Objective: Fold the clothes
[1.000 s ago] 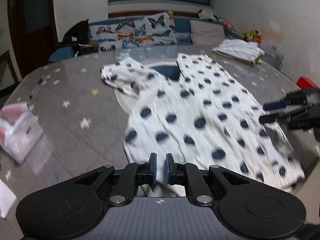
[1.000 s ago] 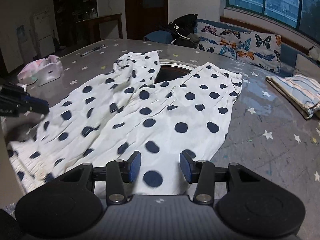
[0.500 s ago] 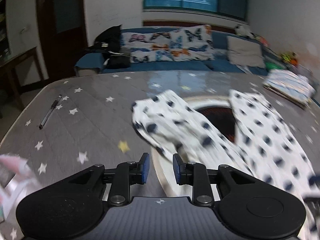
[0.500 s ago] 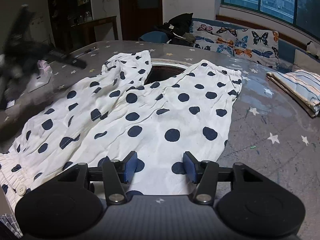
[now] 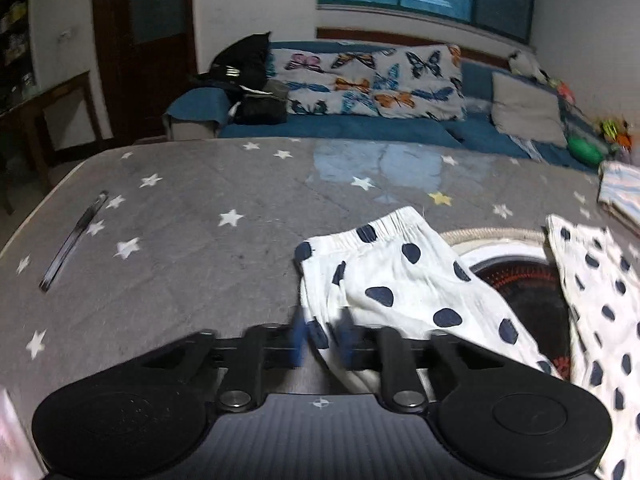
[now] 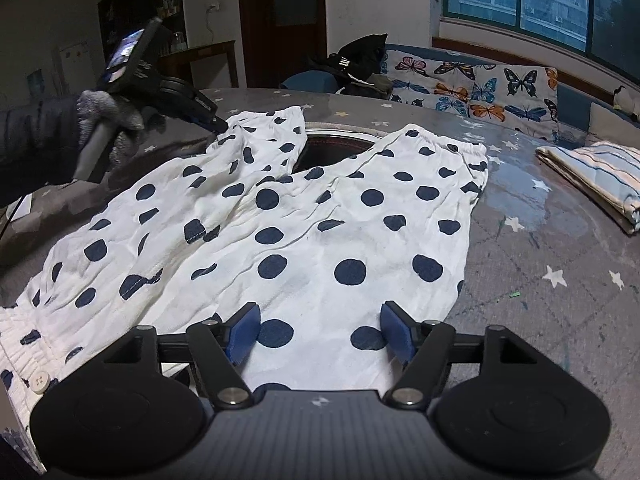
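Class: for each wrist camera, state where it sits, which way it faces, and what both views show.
Left wrist: on the left gripper, shut on a cuff of the polka-dot trousers, facing across the table to the sofa.
Right wrist: on the right gripper, jaws opening over the trousers, nothing pinched; a gloved hand shows at left.
Shared: trousers, table, sofa.

Dim indoor light; fisheye edge warp; left view motion-blurred.

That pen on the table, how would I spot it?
Start at the grey star-printed table. Left of the polka-dot trousers, near the table's left edge, lies the pen. It is the only thin dark stick there, lying alone among white stars.
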